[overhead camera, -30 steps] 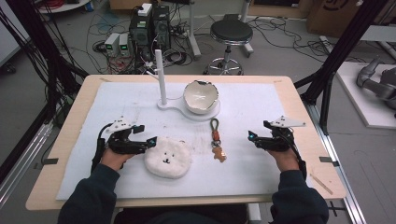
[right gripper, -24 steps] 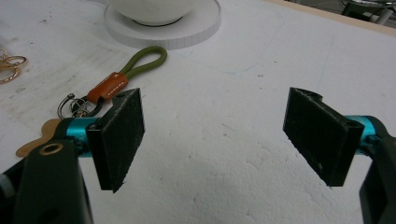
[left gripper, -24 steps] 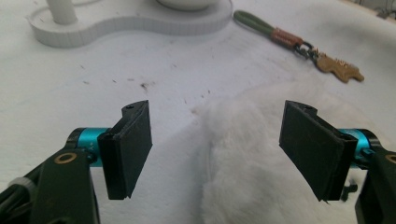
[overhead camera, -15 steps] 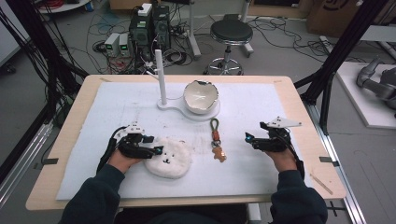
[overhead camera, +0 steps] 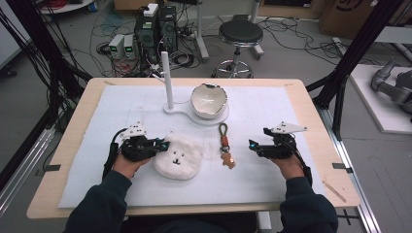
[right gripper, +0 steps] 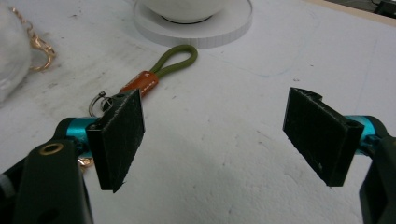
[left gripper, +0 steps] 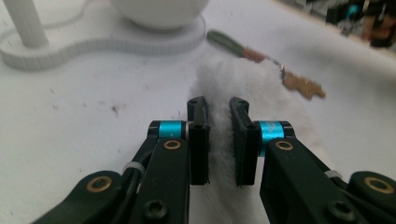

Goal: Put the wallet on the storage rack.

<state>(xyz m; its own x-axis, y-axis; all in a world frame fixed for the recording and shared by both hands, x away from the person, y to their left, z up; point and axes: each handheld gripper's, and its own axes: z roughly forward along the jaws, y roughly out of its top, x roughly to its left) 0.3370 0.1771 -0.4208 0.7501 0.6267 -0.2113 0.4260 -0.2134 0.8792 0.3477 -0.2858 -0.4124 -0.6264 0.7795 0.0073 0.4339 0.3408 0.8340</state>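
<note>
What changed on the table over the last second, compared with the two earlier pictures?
The left gripper moved in to the near-left edge of the white plush toy, and its jaws have just been closing; they now pinch the fur between them. The right gripper stayed open over the mat, beside the keychain. Keychain, bowl and stand kept their places.

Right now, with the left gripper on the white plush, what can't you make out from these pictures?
- Plush under the left gripper, left gripper view: the jaws, just closed on its fur, hide how much is pinched.
- Keychain charm, right gripper view: the right gripper's near jaw covers it.
- Bowl contents, high view: too small to tell.
- Plush face, high view: its gripper-side edge is covered.
</note>
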